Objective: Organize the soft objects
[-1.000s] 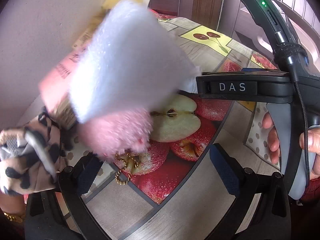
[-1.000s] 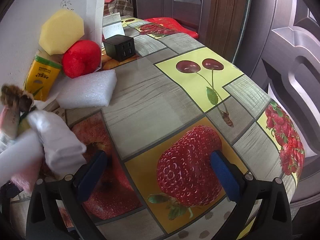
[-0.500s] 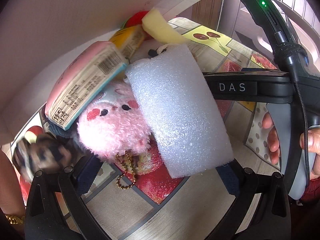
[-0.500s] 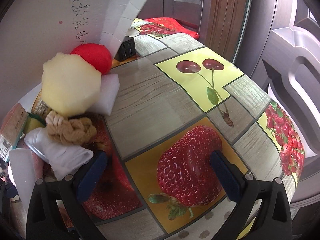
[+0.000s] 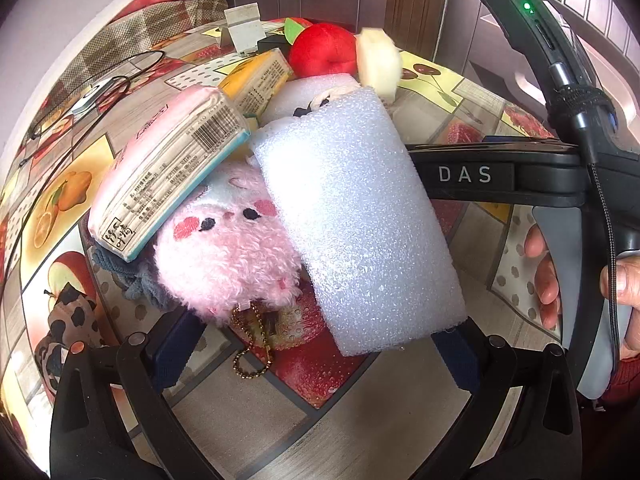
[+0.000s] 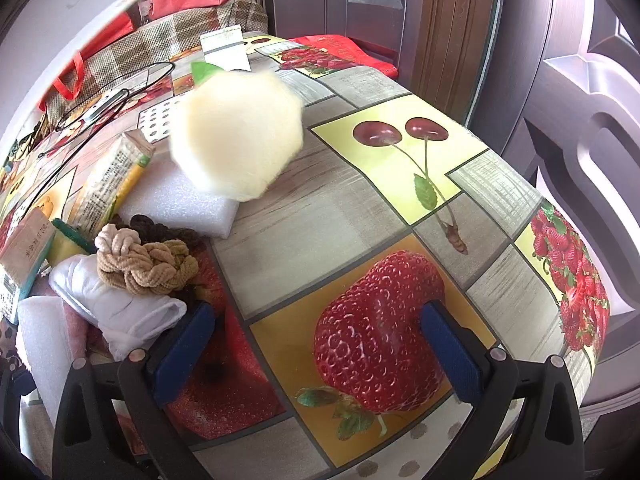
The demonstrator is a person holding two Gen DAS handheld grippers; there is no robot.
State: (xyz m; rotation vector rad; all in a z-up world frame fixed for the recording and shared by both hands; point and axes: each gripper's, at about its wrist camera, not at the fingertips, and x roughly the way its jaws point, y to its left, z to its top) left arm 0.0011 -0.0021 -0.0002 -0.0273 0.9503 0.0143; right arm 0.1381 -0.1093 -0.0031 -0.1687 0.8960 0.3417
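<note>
I see white foam block, long axis 11-to-5 o'clock, leaning on pink plush. My left gripper and right gripper: jaws spread, empty.

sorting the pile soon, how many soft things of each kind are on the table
foam blocks: 2
tissue packs: 2
plush toys: 2
yellow sponge: 1
hair ties bundle: 1
white glove: 1
total: 9

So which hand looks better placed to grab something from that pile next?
Probably the left. Its open gripper already faces the pink plush pig and white foam block, close between its fingers. The right gripper, also open, points at bare tablecloth, the pile off to its side.
</note>
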